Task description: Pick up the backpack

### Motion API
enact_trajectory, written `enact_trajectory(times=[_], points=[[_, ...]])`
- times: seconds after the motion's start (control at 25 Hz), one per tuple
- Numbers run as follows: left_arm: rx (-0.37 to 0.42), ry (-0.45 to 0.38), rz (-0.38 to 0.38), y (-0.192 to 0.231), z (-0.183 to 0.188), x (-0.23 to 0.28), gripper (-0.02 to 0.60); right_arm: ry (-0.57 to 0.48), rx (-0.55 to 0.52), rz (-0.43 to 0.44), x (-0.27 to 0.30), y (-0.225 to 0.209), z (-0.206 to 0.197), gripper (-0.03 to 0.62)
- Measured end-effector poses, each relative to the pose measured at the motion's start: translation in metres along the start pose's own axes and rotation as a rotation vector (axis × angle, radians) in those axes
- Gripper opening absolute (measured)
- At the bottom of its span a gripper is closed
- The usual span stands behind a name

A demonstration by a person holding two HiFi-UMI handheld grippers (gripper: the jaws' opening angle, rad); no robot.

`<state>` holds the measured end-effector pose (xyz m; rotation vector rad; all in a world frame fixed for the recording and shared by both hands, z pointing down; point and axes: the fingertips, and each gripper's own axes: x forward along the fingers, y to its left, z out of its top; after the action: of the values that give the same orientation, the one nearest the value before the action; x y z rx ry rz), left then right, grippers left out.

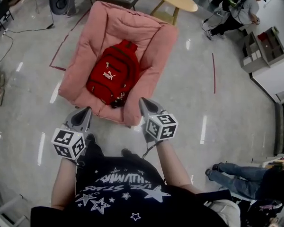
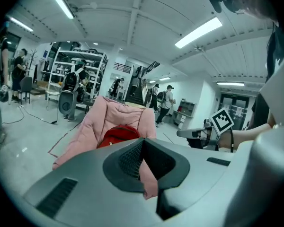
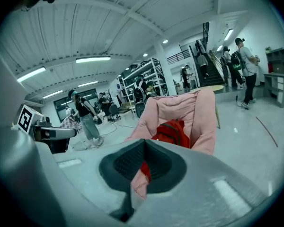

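Where the left gripper [image 1: 87, 109] stands: at 7 o'clock of the bag, near the chair's front edge, jaws pressed together with nothing between them.
Red fabric backpack [image 1: 112, 74]: lies flat on the seat, white logo up, top handle toward 12 o'clock, dark zip pulls toward 6 o'clock.
Right gripper [image 1: 143, 101]: at 5 o'clock of the bag, jaws likewise closed and empty.
Step in hand: the reach. I judge both tools must part their jaws before arriving, then take the top handle or a strap, since the soft body may bunch or slip.
Pink padded chair [image 1: 91, 39]: cradles only the backpack, with raised sides at 9 and 3 o'clock.
Backpack pockets: contents cannot be seen.
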<state>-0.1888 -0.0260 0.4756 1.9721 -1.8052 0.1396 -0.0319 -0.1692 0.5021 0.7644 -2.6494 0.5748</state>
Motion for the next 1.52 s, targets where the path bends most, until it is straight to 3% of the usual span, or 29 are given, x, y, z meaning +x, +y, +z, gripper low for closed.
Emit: enact_trajectory(times=[0.36, 0.8, 1.0, 1.2, 1.52], points=[[0.036, 0.081, -0.177, 0.079, 0.028, 0.015, 0.008, -0.012, 0.059, -0.171, 0.045, 0.035, 0.015, 0.000], [0.111, 0.155, -0.354, 0.125, 0.022, 0.041, 0.008, -0.026, 0.157, -0.383, 0.054, 0.047, -0.009, 0.000], [0.103, 0.171, -0.381, 0.135, 0.024, 0.062, 0.008, 0.004, 0.152, -0.409, 0.058, 0.044, -0.019, 0.000], [0.087, 0.186, -0.384, 0.140, 0.029, 0.092, 0.008, -0.021, 0.132, -0.445, 0.072, 0.014, -0.009, 0.000], [0.114, 0.219, -0.364, 0.143, 0.049, 0.157, 0.008, -0.017, 0.172, -0.385, 0.134, -0.044, 0.019, 0.000]])
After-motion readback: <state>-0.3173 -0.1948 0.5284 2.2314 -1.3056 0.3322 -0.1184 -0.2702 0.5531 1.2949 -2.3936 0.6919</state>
